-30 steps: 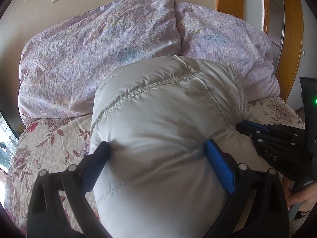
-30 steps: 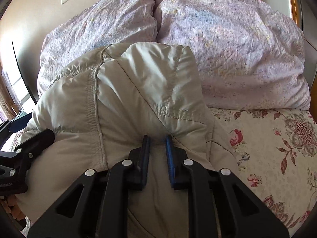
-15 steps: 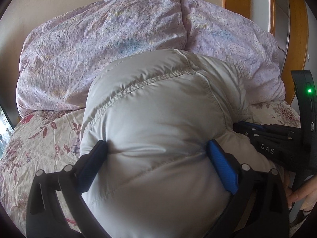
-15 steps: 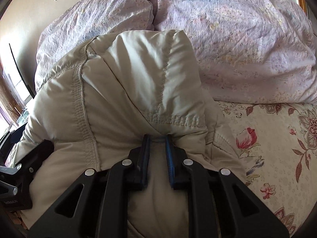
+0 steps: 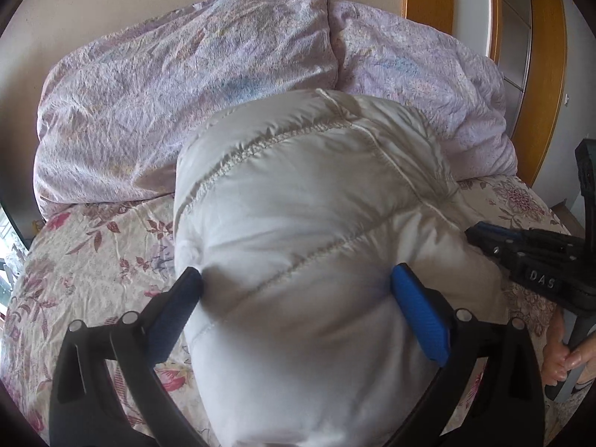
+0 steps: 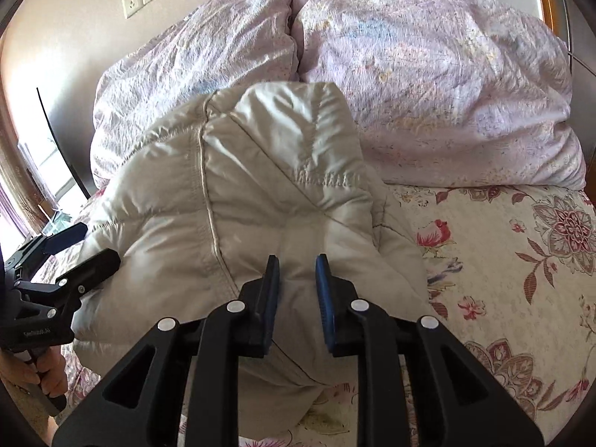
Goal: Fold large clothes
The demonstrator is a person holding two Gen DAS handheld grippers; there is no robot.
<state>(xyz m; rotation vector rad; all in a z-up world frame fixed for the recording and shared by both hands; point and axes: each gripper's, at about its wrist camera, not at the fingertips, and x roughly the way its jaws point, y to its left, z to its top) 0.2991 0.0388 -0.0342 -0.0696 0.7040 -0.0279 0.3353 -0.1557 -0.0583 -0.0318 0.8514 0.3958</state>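
A puffy cream down jacket (image 5: 309, 223) lies bundled on the floral bedsheet (image 5: 93, 260); it also shows in the right wrist view (image 6: 238, 201). My left gripper (image 5: 296, 283) is open wide, its blue pads (image 5: 417, 309) pressing both sides of the bundle. My right gripper (image 6: 297, 272) has its jaws a little apart over a fold of the jacket, the fabric between them. Each gripper shows in the other's view: the right one in the left wrist view (image 5: 521, 257) and the left one in the right wrist view (image 6: 70, 253).
Two lilac pillows (image 5: 178, 93) (image 6: 447, 89) lie against the wall behind the jacket. A wooden headboard frame (image 5: 544, 74) stands at the right. Bare floral sheet (image 6: 521, 260) lies to the right of the jacket. A window is at the far left.
The right jaws have opened a little from their tight pinch on the jacket. Both cameras have pulled back and the jacket bundle has settled lower on the bed.
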